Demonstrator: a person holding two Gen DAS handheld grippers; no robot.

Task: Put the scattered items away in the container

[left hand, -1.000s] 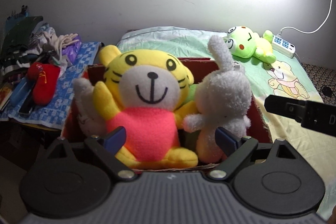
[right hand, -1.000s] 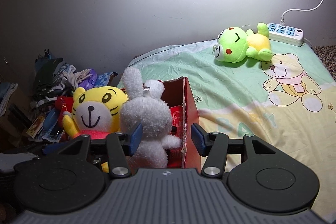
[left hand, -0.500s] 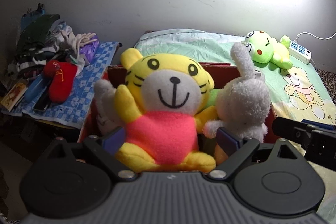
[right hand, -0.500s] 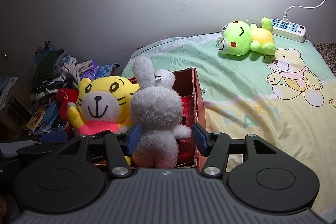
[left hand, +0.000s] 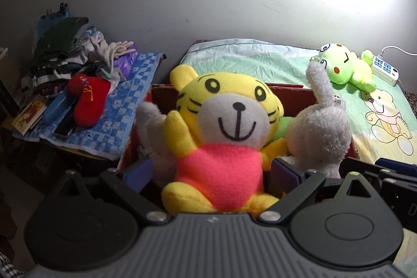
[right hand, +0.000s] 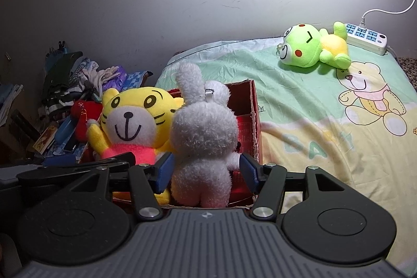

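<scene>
Sitting upright in the red cardboard box (left hand: 286, 95), the yellow tiger plush (left hand: 224, 137) in its pink shirt and the grey rabbit plush (right hand: 203, 137) now fill more of both views than a second ago, and the box edge lies closer under the cameras. The left gripper (left hand: 211, 173) has just been opening; its blue pads stand wide on either side of the tiger's body and press on nothing. The right gripper (right hand: 203, 168) has just been opening too, its pads flanking the rabbit's waist, clear of the fur on the left and close by its arm on the right. The box rests at the near left edge of a bed under a green cartoon-bear sheet (right hand: 312, 100). The right view shows the rabbit's back and the box's right wall; the left view shows another pale plush (left hand: 148, 119) behind the tiger's raised arm. A green frog plush (right hand: 310, 48) lies far back on the sheet beside a white power strip (right hand: 367, 37).
</scene>
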